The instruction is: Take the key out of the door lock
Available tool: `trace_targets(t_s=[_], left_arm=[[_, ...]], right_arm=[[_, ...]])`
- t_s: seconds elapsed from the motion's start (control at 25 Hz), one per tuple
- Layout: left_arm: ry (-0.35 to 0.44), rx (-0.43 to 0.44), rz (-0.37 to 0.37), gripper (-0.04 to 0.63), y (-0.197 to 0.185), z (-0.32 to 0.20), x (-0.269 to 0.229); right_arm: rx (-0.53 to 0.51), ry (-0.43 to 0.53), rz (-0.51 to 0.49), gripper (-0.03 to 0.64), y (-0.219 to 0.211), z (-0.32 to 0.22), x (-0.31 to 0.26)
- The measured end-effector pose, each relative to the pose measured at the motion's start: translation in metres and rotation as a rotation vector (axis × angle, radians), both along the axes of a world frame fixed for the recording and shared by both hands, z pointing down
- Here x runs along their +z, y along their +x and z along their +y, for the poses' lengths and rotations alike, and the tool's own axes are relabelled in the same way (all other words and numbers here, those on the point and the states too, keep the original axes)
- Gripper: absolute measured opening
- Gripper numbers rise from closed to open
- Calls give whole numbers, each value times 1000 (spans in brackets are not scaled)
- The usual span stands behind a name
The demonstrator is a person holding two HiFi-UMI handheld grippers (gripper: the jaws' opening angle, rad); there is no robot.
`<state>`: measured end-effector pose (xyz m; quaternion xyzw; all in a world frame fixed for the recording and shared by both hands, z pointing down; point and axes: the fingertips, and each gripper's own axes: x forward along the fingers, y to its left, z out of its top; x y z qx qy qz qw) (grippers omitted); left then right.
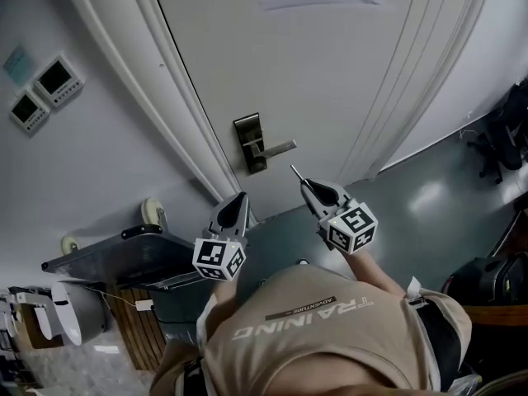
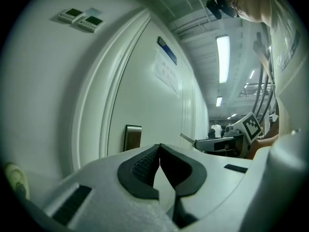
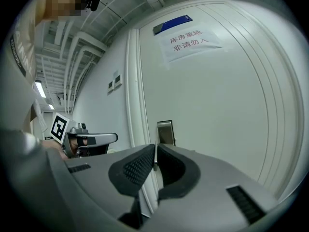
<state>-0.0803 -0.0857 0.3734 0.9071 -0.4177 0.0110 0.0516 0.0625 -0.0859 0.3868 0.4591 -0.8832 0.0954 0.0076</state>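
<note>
The right gripper [image 1: 308, 188] has its jaws clenched on the key [image 1: 294, 172], held clear of the door lock [image 1: 252, 143], so the key is apparently already out. The left gripper [image 1: 240, 200] hangs nearby, jaws pressed together on nothing.

The left tool [image 1: 241, 198] points forward with its jaws pressed together, nothing between them; the right tool [image 1: 308, 186] is beside it, apart. Its jaws are closed on a thin key [image 1: 295, 172], which sticks out forward.

Head view looks down; both gripper views face the door lock [image 1: 250, 143].
</note>
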Motion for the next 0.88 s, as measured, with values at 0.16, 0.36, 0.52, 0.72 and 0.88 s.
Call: trace_targets(t_s=[0.16,0.36,0.52,0.72,0.88], left_arm=[[12,-52,12,9,-7,-1,-5],[0,-110,0,9,-23,8,-7],[27,-155,-13,9,-36,14,-18],[20,-192,-11,9,-41,24,-16],[-1,-192,-22,9,-43,27,-4]], right_arm=[[-45,17,40,18,-5,-5,-6],[-74,52,74,18,-9,-12,-12],[-121,60,90,18,-20,-15,-8],[-184,73,63,18,-42,-16,-15],[-214,92,91,18,-52,-12,-15]])
